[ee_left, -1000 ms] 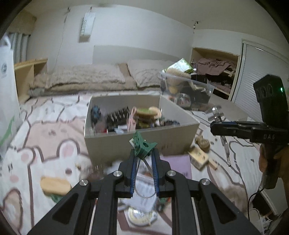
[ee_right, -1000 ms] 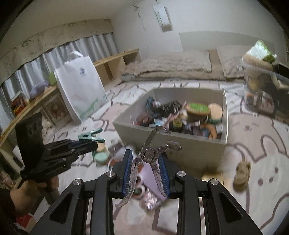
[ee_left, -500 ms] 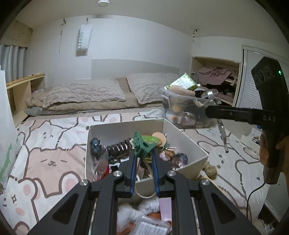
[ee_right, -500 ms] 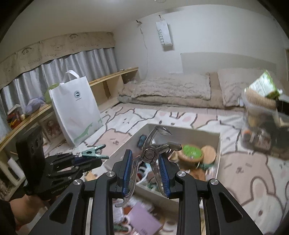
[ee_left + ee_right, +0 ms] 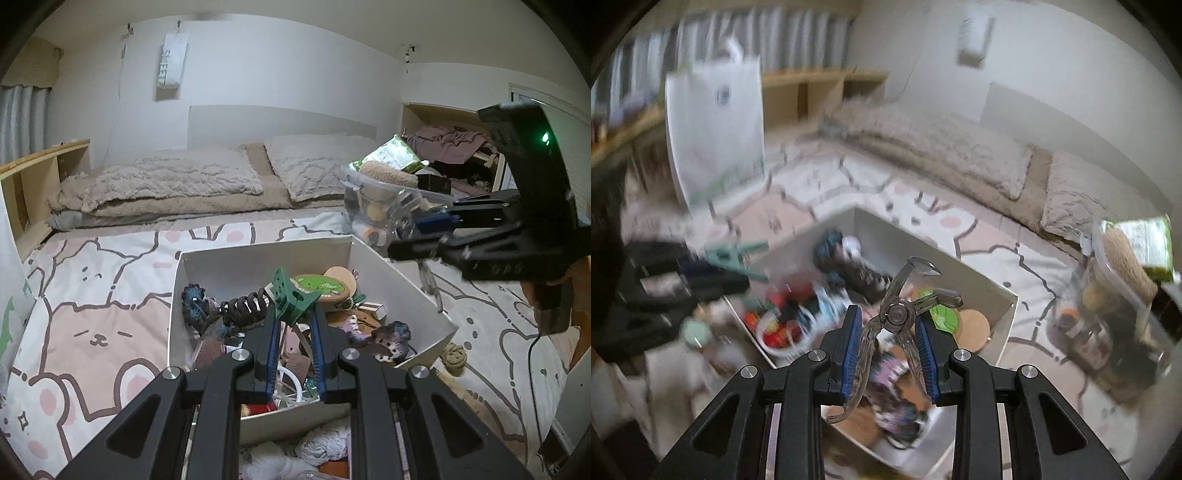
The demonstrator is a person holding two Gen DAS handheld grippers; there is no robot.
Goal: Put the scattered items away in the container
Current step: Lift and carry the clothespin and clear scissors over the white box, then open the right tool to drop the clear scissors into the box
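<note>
A white open box (image 5: 406, 280) stands on the bed, full of small items. My left gripper (image 5: 293, 328) is shut on a green clip (image 5: 291, 295) and holds it over the box's near side. My right gripper (image 5: 890, 332) is shut on a clear plastic hair claw (image 5: 905, 299) and holds it above the box (image 5: 1004, 306). In the left wrist view the right gripper (image 5: 424, 236) hangs over the box's right rim. In the blurred right wrist view the left gripper (image 5: 713, 273) with the green clip (image 5: 735, 254) is at the box's left side.
Loose items (image 5: 321, 446) lie in front of the box's near wall. A small brown toy (image 5: 456, 356) lies right of it. A clear tub (image 5: 373, 206) of things stands behind on the right. A white paper bag (image 5: 713, 129) stands left. Pillows (image 5: 173, 181) lie at the back.
Both grippers have risen from the pile in front of the box and moved forward over it, each still holding its item. The right gripper has swung in over the box's right rim.
</note>
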